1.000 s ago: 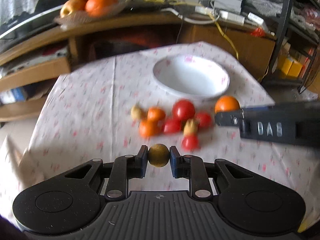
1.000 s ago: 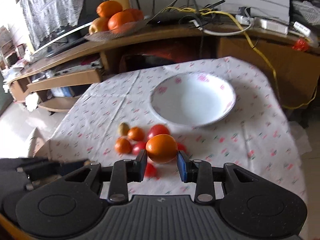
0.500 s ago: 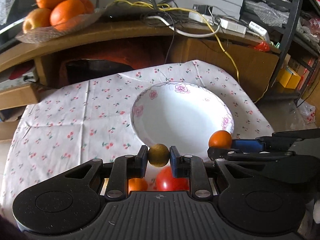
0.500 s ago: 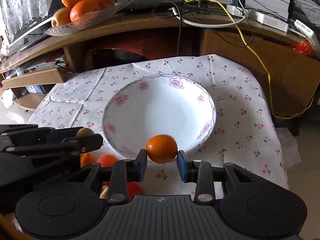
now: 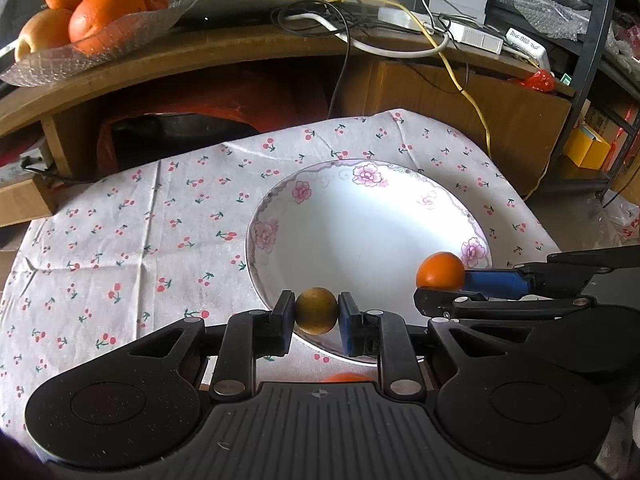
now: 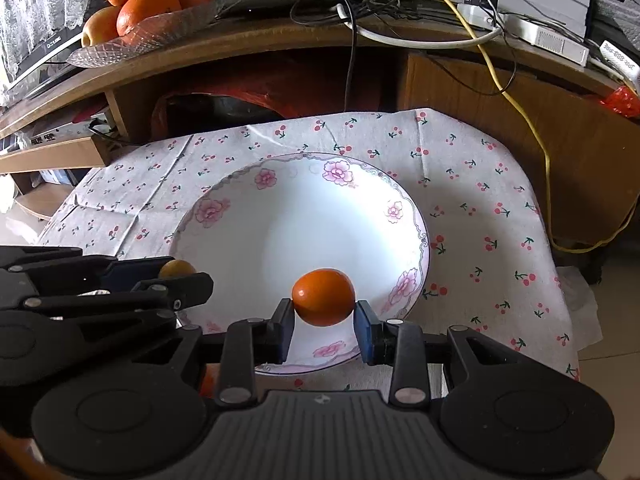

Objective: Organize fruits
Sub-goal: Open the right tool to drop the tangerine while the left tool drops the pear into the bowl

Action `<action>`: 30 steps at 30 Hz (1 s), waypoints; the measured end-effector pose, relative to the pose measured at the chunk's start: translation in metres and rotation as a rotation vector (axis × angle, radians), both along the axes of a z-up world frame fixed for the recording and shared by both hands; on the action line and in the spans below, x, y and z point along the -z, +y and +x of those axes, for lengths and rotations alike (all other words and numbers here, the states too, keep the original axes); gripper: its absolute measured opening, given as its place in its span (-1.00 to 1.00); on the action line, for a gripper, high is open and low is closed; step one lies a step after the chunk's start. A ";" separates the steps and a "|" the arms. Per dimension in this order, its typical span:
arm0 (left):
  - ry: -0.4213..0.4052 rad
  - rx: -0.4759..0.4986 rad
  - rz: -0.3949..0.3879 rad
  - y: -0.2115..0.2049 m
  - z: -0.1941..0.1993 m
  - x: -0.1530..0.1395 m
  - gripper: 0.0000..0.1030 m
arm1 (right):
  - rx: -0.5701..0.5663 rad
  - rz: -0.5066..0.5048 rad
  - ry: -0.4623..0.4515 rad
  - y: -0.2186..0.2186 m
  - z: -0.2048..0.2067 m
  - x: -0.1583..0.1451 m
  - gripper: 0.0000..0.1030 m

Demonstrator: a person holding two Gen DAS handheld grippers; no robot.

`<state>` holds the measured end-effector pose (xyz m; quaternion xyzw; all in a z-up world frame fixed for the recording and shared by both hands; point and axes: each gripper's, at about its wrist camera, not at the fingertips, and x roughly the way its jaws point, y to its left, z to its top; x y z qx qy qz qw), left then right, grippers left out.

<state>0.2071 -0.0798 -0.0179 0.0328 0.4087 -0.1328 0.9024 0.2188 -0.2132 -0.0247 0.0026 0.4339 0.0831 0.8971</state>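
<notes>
**Both grippers hold fruit over the plate**

The left gripper (image 5: 317,316) has its jaws closed on a small brownish-yellow fruit (image 5: 316,310), held over the near rim of the white flowered plate (image 5: 280,236). The right gripper (image 6: 323,322) clamps a small orange (image 6: 323,297) above the plate's near right part. The plate sits on a cherry-print tablecloth (image 5: 120,240). Behind the plate, a glass dish of oranges (image 5: 96,12) rests on a wooden shelf (image 5: 224,46)

White round ceramic plate (image 6: 248,248), pink flowers around rim. White cotton tablecloth (image 5: 120,248), red cherry print (green stems). Small olive-brown round fruit (image 5: 316,311); glossy orange round fruit (image 6: 323,297). Black plastic grippers, blue pads (image 6: 363,338).
</notes>
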 end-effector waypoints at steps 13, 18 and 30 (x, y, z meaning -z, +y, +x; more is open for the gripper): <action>-0.003 -0.012 0.003 0.000 0.002 0.000 -0.31 | 0.014 -0.004 -0.007 -0.002 0.002 0.000 -0.33; -0.003 -0.021 0.001 0.001 0.002 -0.001 -0.21 | 0.022 -0.004 -0.009 -0.001 0.002 0.000 -0.32; -0.033 -0.019 0.000 0.004 -0.003 -0.009 0.00 | 0.045 0.010 -0.035 -0.006 -0.002 -0.008 -0.31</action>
